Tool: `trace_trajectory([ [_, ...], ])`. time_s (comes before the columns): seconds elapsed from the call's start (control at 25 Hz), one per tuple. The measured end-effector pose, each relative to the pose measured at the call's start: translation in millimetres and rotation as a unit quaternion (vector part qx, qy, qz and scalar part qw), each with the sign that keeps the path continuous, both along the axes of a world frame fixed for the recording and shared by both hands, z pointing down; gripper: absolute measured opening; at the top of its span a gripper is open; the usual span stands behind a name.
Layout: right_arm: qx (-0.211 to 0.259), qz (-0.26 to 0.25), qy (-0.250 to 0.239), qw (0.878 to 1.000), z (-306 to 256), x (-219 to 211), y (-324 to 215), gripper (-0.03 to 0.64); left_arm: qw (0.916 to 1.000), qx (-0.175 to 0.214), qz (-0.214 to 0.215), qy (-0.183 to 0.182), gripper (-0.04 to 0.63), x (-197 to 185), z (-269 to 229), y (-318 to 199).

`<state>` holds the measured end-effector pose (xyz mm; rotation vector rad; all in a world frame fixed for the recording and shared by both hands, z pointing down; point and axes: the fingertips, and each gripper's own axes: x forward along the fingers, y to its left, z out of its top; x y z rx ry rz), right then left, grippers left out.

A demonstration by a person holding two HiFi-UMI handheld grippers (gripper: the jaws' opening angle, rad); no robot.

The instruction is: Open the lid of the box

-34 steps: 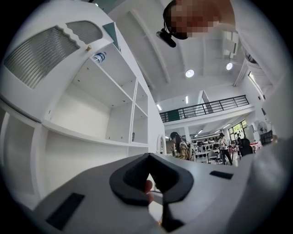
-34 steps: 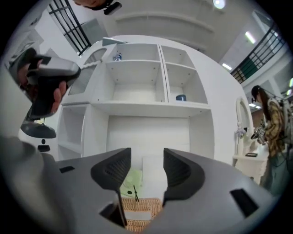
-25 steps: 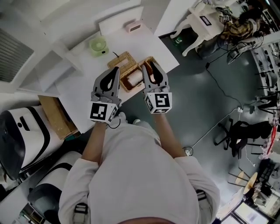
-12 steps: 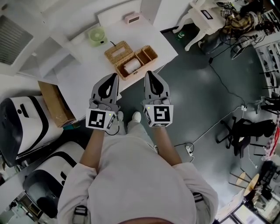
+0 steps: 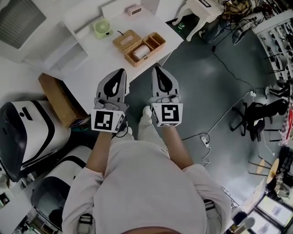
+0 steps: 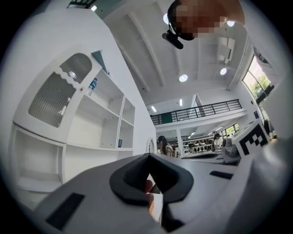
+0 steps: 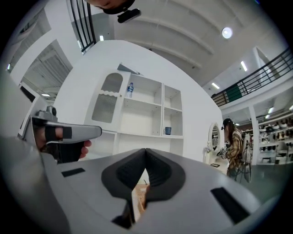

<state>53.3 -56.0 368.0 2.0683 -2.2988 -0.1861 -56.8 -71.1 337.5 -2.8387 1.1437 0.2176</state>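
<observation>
The woven box [image 5: 147, 47] stands on the white table [image 5: 91, 64] with its lid [image 5: 126, 39] swung open to the left. A white roll [image 5: 141, 51] lies in its middle compartment. Both grippers are held side by side well short of the box, over the table's near edge and the dark floor. My left gripper [image 5: 121, 71] is shut, its tips meeting with nothing between them [image 6: 147, 157]. My right gripper [image 5: 156, 68] is shut and empty too [image 7: 145, 151]. Neither touches the box.
A small green fan [image 5: 101, 29] and a pink object [image 5: 134, 10] sit at the table's back. A cardboard box [image 5: 57, 98] and white machines [image 5: 23, 132] stand at the left. A white chair [image 5: 197, 11], floor cables [image 5: 229, 114] and a black chair [image 5: 256, 123] are at the right.
Both grippers have drawn back from the box toward the person. The right jaws, parted at the box a second ago, are now closed. The box stays open on the table.
</observation>
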Motion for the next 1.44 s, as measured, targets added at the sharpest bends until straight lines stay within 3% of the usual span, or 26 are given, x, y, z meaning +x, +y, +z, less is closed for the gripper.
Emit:
trace_trajectory([
  [0.2,0.006,0.020,-0.010,1.000,-10,-41,44,-0.002,0.9999,0.009,0.012,-0.001,-0.006,-41,-15,42],
  [0.44,0.003,0.033,-0.005,0.999,-15,-56,82,-0.003,0.9999,-0.009,0.010,0.004,-0.006,-69,-11,70],
  [0.64,0.004,0.038,-0.013,0.999,-18,-49,105,-0.003,0.9997,-0.024,0.007,0.006,-0.006,-66,-7,90],
  [1.44,0.021,0.009,-0.015,1.000,-29,-33,125,-0.003,0.9996,-0.020,0.020,0.006,-0.006,-30,-14,122],
])
